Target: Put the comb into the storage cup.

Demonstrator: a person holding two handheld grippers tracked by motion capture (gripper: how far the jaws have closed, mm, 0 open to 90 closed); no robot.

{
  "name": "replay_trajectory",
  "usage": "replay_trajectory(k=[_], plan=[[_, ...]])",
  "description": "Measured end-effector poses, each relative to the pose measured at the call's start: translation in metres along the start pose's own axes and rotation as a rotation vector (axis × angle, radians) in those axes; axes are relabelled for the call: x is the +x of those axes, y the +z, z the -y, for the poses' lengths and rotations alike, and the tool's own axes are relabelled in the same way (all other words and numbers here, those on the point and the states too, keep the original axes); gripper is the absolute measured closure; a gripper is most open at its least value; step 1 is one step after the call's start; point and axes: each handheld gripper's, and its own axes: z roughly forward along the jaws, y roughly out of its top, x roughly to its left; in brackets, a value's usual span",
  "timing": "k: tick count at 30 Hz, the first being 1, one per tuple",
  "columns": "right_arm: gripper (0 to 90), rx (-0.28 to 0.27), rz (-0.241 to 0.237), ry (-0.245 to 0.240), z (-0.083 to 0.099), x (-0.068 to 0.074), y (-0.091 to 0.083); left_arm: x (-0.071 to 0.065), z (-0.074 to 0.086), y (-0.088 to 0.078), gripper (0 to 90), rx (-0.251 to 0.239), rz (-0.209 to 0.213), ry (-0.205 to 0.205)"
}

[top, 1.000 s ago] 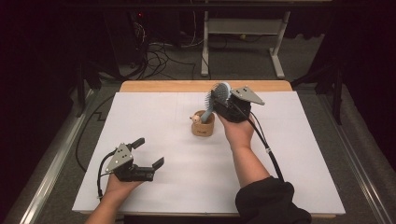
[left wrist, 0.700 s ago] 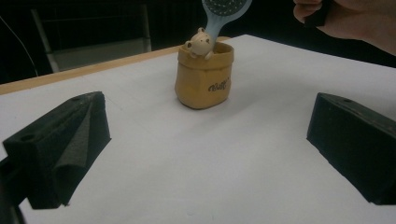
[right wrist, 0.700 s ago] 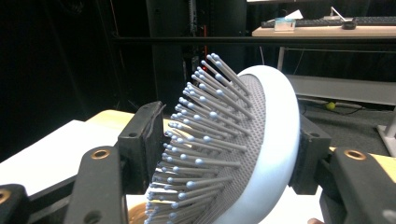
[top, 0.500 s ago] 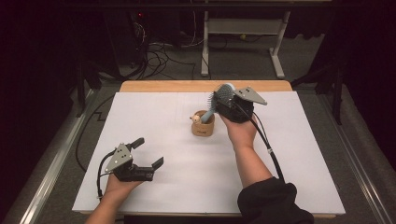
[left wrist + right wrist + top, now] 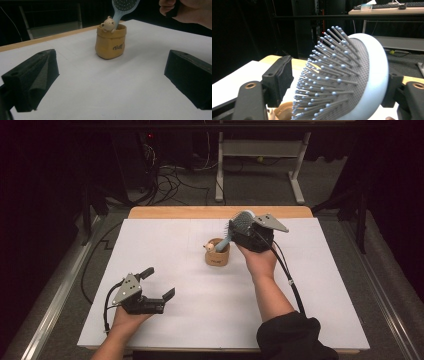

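A pale blue hairbrush [image 5: 226, 240] stands handle-down in a small tan pouch [image 5: 217, 256] at the middle of the white table, beside a little cream toy figure [image 5: 209, 248]. My right gripper [image 5: 243, 226] is at the brush head [image 5: 352, 80]. Its jaws have just been opening, and the head is still between them. The bristles point at the left pad [image 5: 279, 80] with a small gap, and the head's back rests by the other jaw. My left gripper [image 5: 159, 282] lies open near the front left with nothing in it, facing the pouch [image 5: 110, 45].
A white sheet [image 5: 320, 285] covers the table, and a wooden edge [image 5: 200, 212] runs along the far side. Cables and a metal frame [image 5: 260, 155] lie on the dark floor beyond. A cable trails from the right gripper along the forearm [image 5: 287, 277].
The brush head and right gripper have drifted very slightly right. The brush still stands in the pouch. The left gripper has stayed put.
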Motion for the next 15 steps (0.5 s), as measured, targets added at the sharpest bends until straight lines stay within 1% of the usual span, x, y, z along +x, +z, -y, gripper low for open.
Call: replay_trajectory(k=[8, 15], plan=[[18.3, -0.001, -0.027, 0.007, 0.0040, -0.0068, -0.0006, 0.0010, 0.0004, -0.0001, 0.3, 0.003, -0.003, 0.001], [11.6, 0.004, -0.046, 0.016, 0.0067, -0.0093, 0.0002, 0.0004, 0.0009, -0.0002, 0.3, 0.004, -0.002, 0.003]])
